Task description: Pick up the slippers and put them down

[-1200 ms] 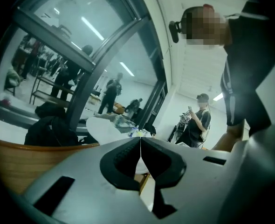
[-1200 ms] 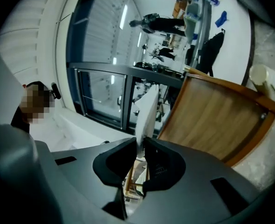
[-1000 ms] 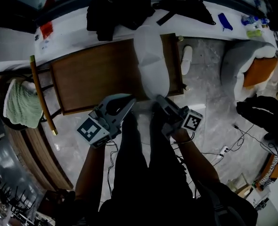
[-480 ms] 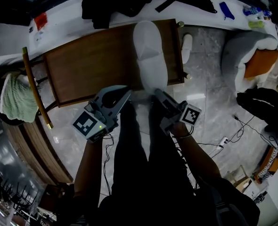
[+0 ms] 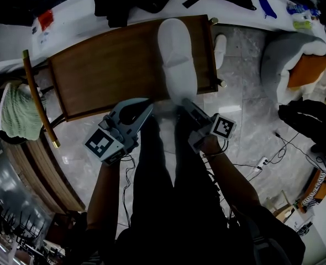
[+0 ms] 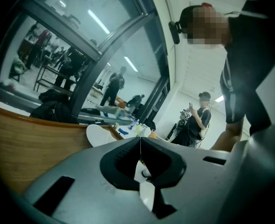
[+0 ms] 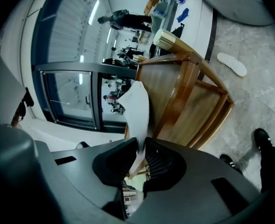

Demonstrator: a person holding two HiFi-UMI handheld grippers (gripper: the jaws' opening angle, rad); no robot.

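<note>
Right gripper: the right gripper [image 5: 184, 105] [image 7: 140, 152] has its fingers [image 7: 156, 167] pinched on the thin rear edge of a white flat fabric slipper [image 5: 177, 54] [image 7: 138, 106].
Held slipper: the white flat fabric slipper stretches away from the fingers, lengthwise over the right end of a brown wooden worktop [image 5: 108, 76] [image 6: 30, 143]. Its rear end juts past the near edge. Whether its sole touches the wood cannot be told.
Left gripper: the left gripper [image 5: 146, 107] [image 6: 140, 141] is at the worktop's near edge, left of the held slipper and apart from it. Its fingers [image 6: 124, 164] are pressed together at the tips with nothing between them.
Other slipper: a second white slipper [image 5: 220, 48] [image 7: 231, 63] lies on the grey marbled floor [image 5: 251, 126], just beside the worktop's right end.
Surroundings: a green towel [image 5: 16, 112] lies to the left of the worktop, and a heap of black clothing [image 5: 124, 1] lies beyond its far edge.
</note>
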